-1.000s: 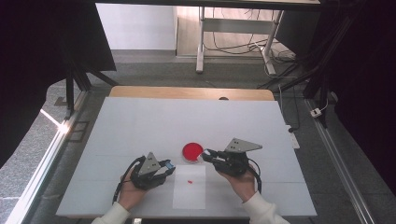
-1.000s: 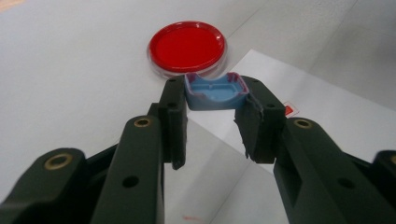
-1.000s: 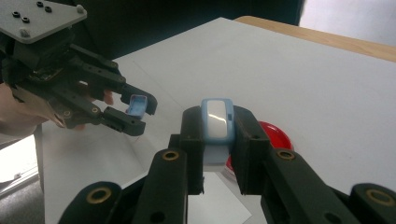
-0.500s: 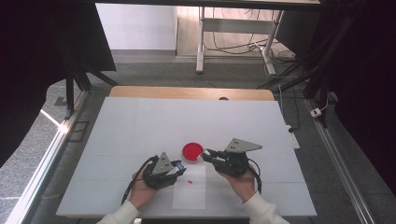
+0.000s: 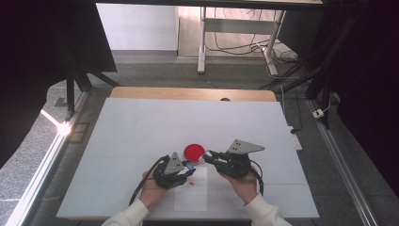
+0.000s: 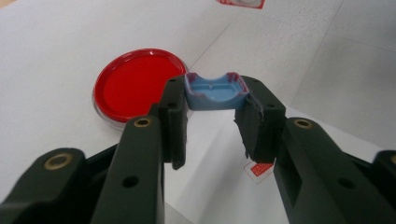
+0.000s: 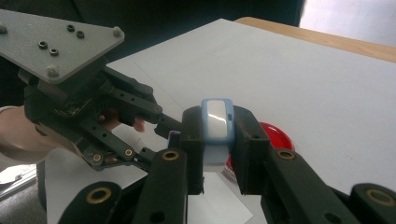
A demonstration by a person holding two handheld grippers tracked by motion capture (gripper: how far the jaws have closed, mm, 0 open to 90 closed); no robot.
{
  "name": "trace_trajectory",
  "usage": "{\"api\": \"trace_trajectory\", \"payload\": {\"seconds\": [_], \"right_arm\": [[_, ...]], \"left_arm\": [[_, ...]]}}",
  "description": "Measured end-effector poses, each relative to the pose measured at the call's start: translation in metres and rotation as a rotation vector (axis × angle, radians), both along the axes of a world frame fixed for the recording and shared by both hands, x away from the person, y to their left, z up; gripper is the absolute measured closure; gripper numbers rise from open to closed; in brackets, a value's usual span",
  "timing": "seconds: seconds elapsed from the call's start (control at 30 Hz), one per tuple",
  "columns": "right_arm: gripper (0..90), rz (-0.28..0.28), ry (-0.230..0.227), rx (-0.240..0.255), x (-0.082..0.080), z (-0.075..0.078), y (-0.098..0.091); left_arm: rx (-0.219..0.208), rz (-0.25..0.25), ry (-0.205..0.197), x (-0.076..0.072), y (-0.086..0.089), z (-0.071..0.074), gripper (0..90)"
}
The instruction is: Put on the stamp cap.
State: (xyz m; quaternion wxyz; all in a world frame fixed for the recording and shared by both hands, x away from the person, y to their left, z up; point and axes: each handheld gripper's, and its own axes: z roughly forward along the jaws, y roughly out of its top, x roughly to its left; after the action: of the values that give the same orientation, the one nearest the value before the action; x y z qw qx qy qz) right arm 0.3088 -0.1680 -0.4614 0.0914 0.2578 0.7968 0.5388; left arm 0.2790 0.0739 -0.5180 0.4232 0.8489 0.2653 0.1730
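Small pieces hard to make out from high view; left tool [image 6: 212, 116] clamped on blue open-topped plastic tray piece [image 6: 214, 91], right tool [image 7: 218, 140] clamped on blue-rimmed white piece [image 7: 217, 120]; both hands low over white worktop [image 5: 141, 127], tools angled toward each other, tips near; red round dish [image 5: 194, 151] on worktop just beyond tips, contents unclear; paper sheet [image 5: 192, 197] below, partly covered.

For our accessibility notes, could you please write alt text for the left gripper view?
The left gripper is shut on a small blue tray, pinched between its two black jaws. Behind it a red dish lies flat on the white table, and a sheet of paper lies below the jaws.
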Motion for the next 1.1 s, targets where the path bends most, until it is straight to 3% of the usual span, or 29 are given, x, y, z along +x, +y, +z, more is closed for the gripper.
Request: {"api": "trace_trajectory", "payload": {"seconds": [0.67,1.1], "right_arm": [[75.1,-0.003,-0.001,-0.002,0.0,0.0,0.0],[75.1,0.0,0.006,-0.009,-0.001,-0.004,0.003]], "left_arm": [[0.009,-0.034,0.016,0.009,-0.026,-0.006,64.3],[0.007,-0.022,0.0,0.008,-0.023,-0.004,64.2]]}}
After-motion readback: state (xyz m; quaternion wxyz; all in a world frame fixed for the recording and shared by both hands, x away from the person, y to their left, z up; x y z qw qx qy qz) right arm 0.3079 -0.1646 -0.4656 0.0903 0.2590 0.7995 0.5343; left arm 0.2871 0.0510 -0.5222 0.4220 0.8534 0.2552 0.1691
